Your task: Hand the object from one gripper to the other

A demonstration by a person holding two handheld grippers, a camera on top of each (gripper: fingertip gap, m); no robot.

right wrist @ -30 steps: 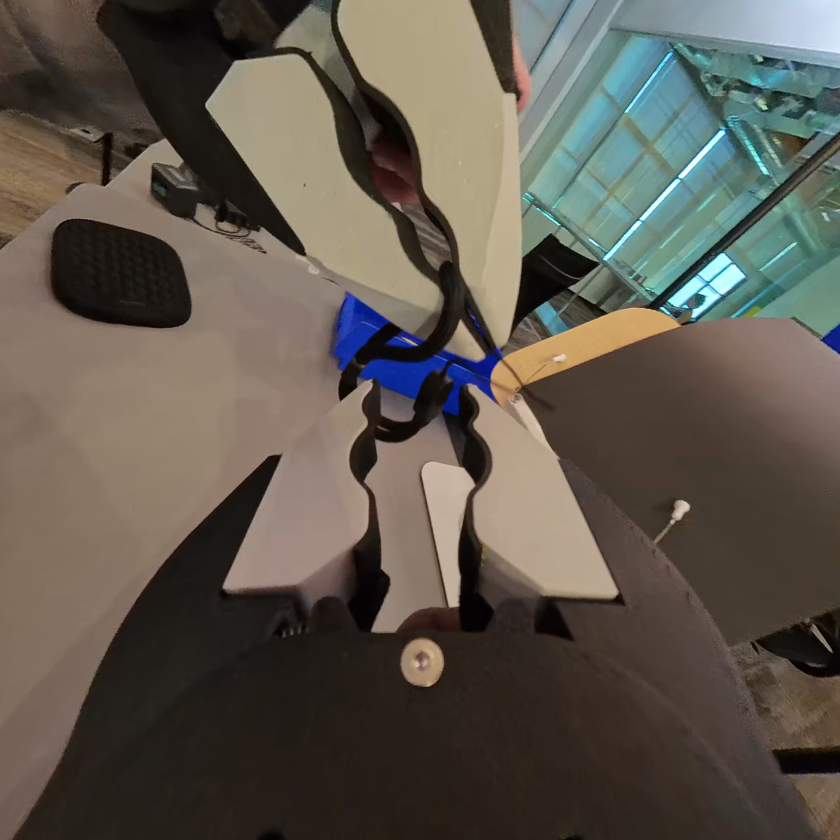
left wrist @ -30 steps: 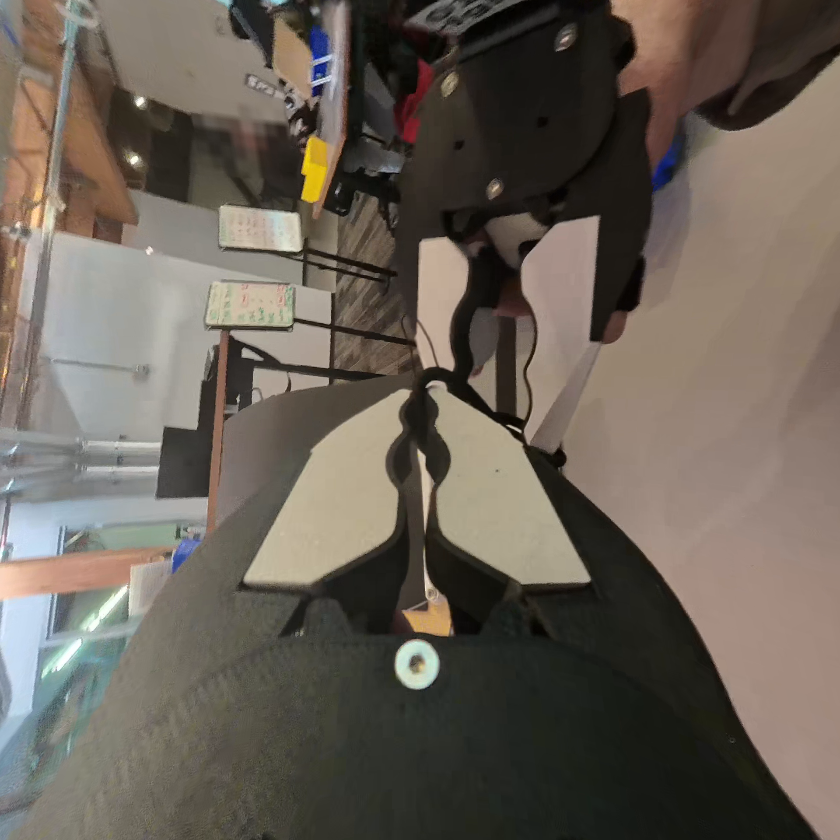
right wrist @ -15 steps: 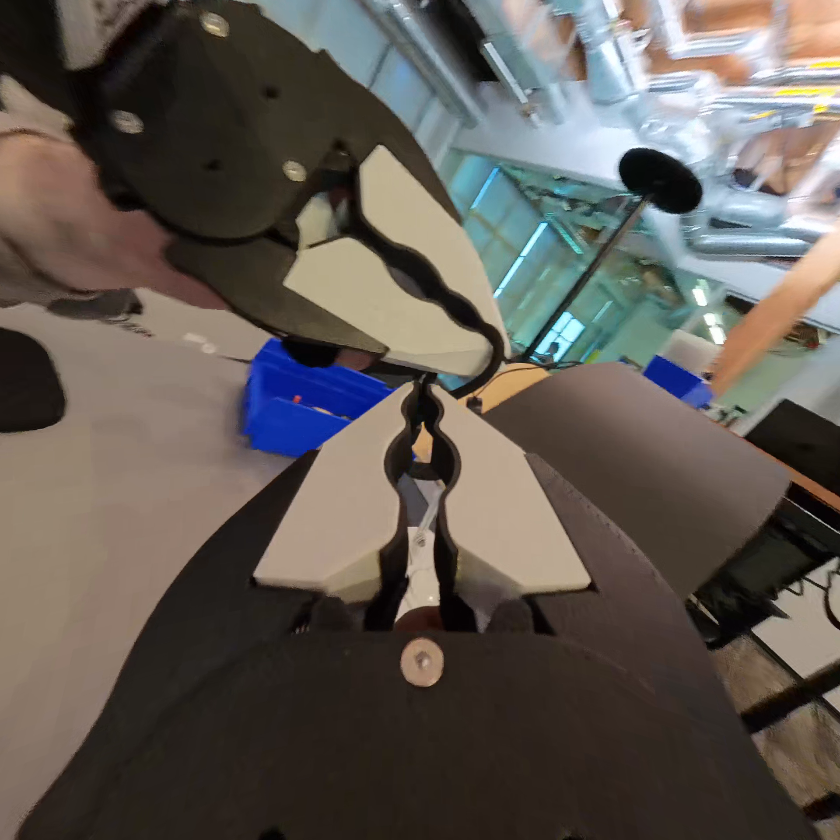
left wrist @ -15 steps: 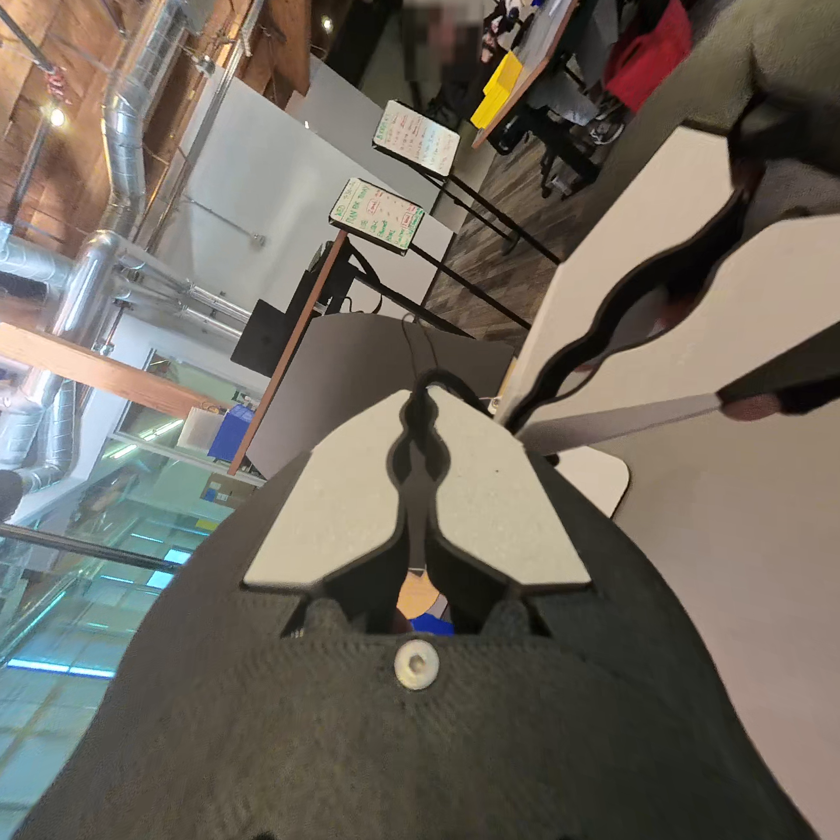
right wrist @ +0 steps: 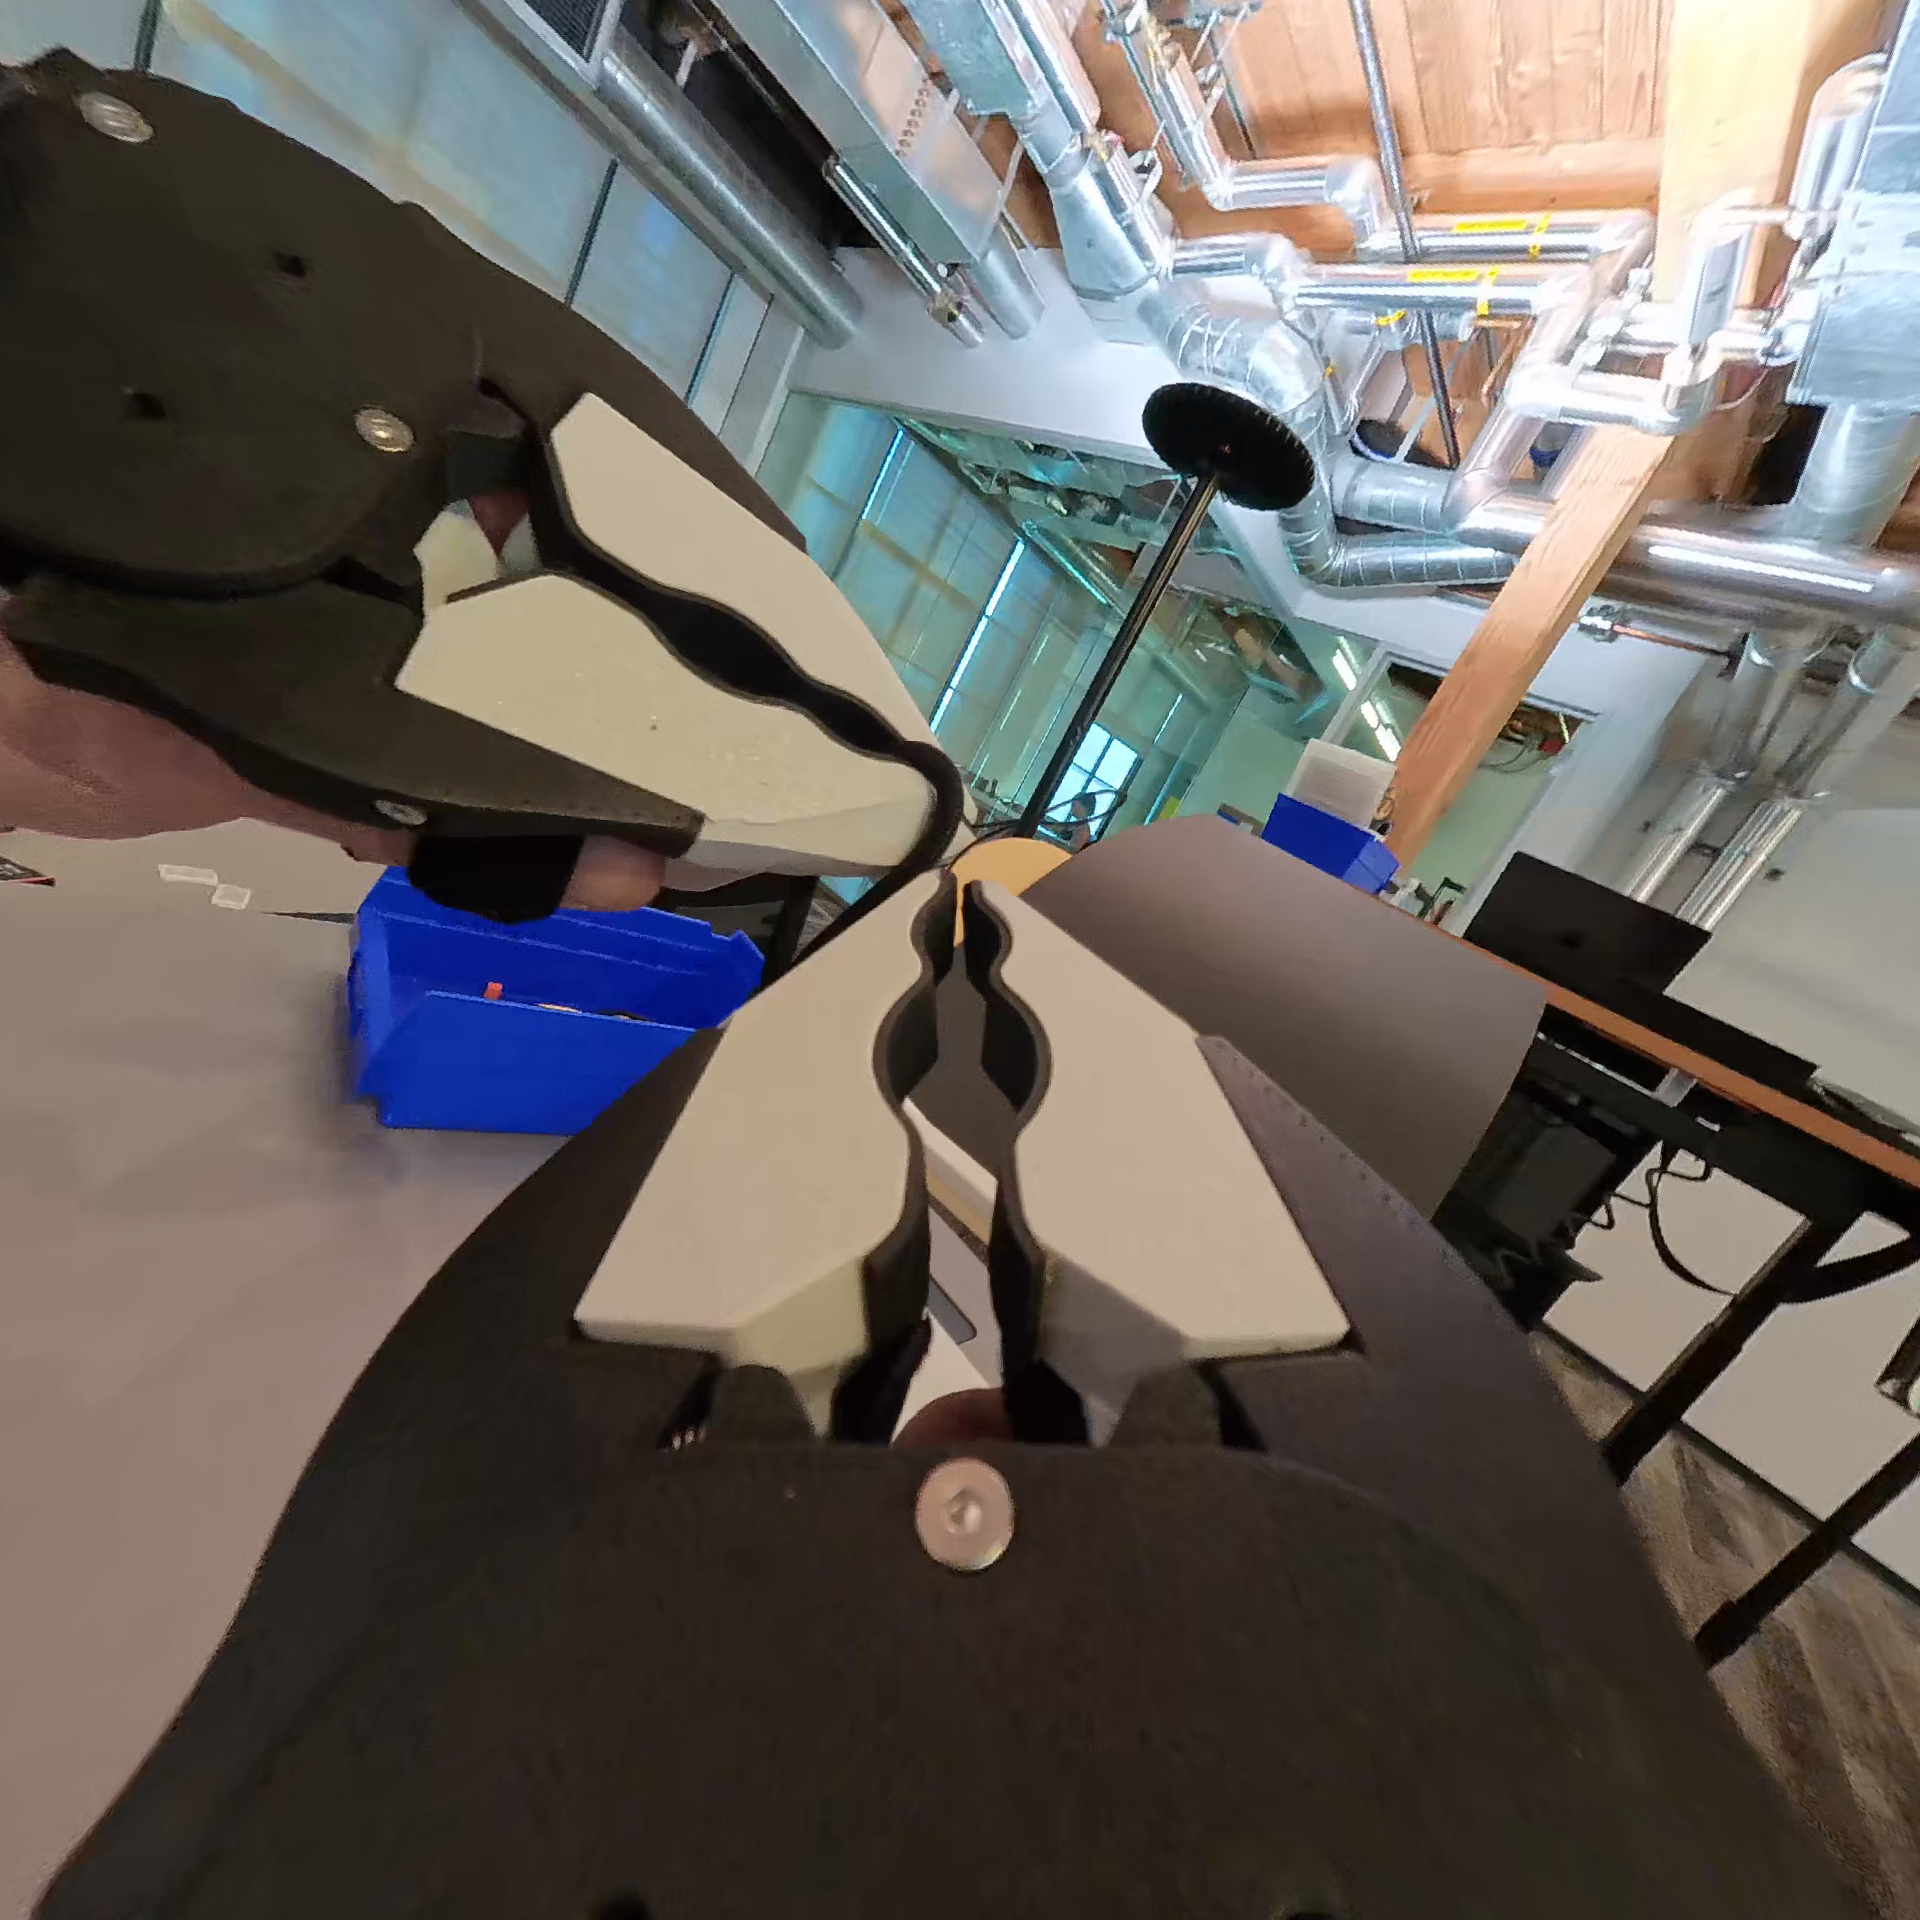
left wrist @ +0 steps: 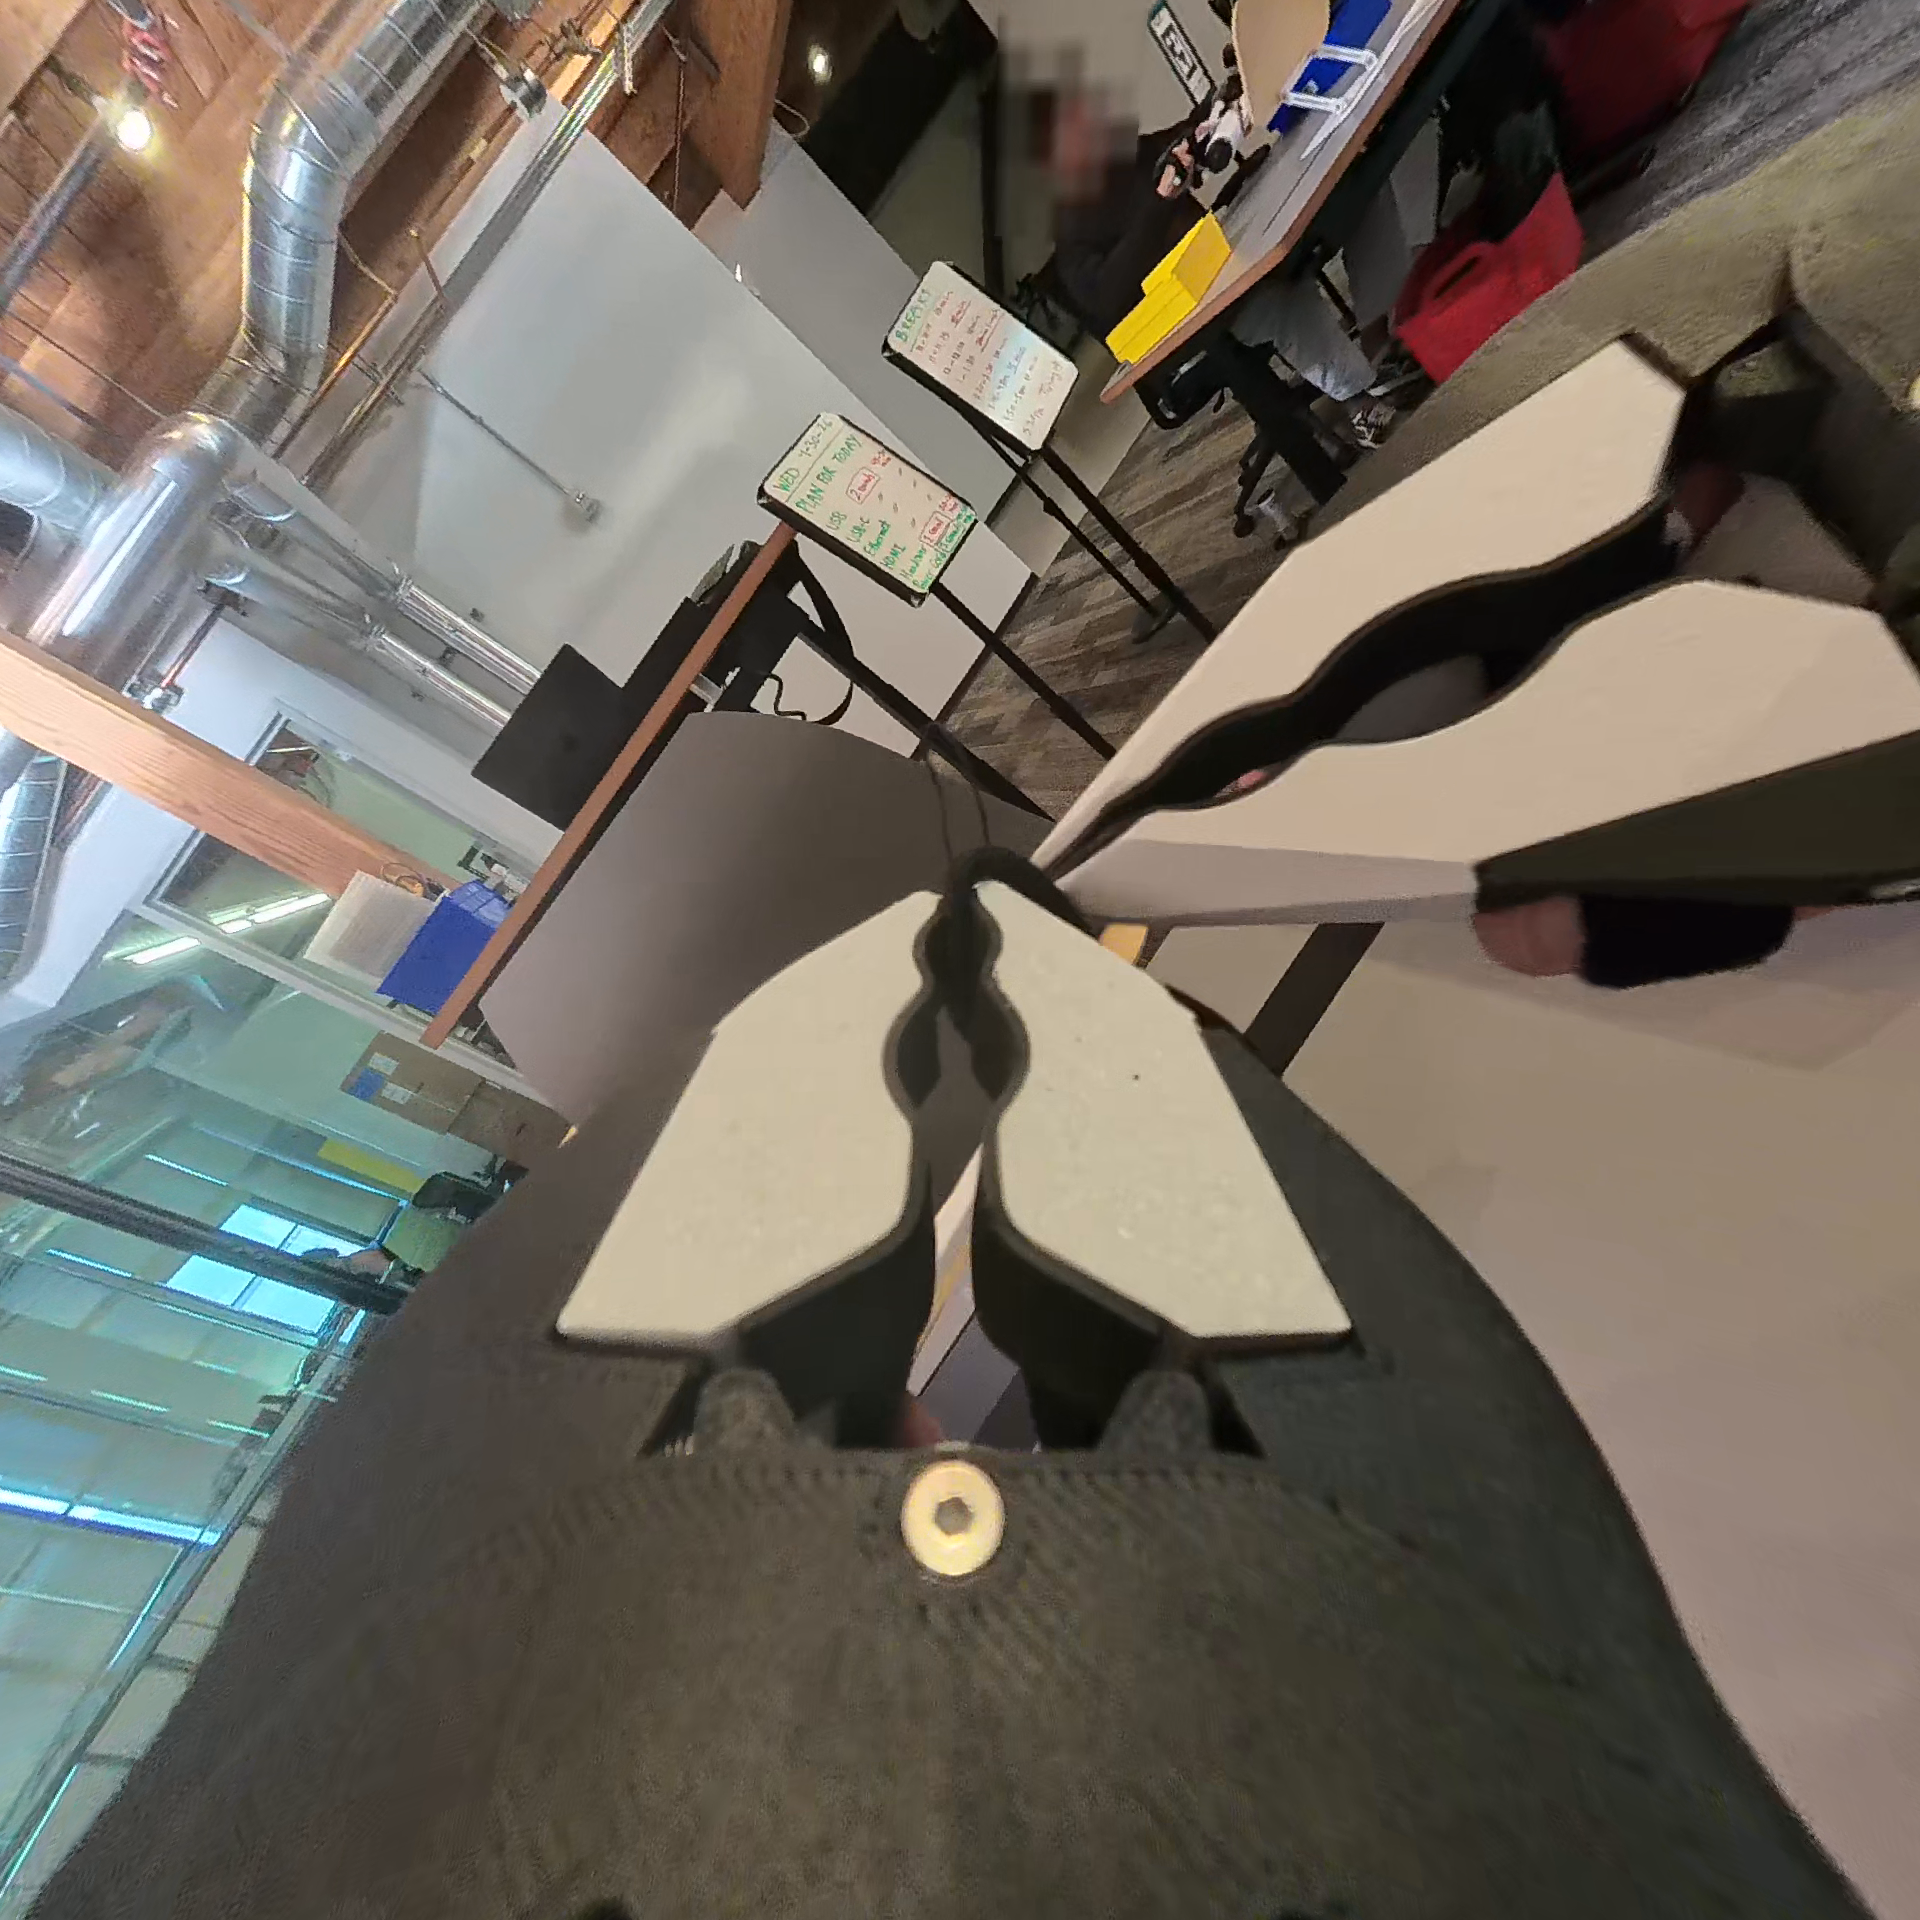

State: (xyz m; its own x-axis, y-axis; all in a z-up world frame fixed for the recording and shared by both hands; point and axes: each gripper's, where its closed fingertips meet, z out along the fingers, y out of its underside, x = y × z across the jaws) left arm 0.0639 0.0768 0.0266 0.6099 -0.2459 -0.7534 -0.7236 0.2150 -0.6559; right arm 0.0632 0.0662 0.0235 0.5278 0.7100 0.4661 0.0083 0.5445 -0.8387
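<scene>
The object is a thin black loop (left wrist: 982,862), pinched at the tip of my left gripper (left wrist: 971,894), which is shut on it. My right gripper (left wrist: 1049,868) comes in from the right, tip to tip with the left one, and a hand holds it. In the right wrist view my right gripper (right wrist: 956,899) is shut, its tips at the loop (right wrist: 943,805) where it curls round the tip of the left gripper (right wrist: 935,810). Both grippers are held in the air above the white table (right wrist: 156,1091). Most of the loop is hidden between the pads.
A blue bin (right wrist: 540,1029) with small parts stands on the table below the left gripper. A dark curved panel (right wrist: 1299,987) stands at the table's far edge. Two whiteboards on stands (left wrist: 873,509) and other desks are farther off. The grippers are tip to tip, or close to it.
One second ago my right gripper was open around the hanging loop; it then shut on it. Both grippers have since tilted and lifted, staying tip to tip. The left stayed shut throughout.
</scene>
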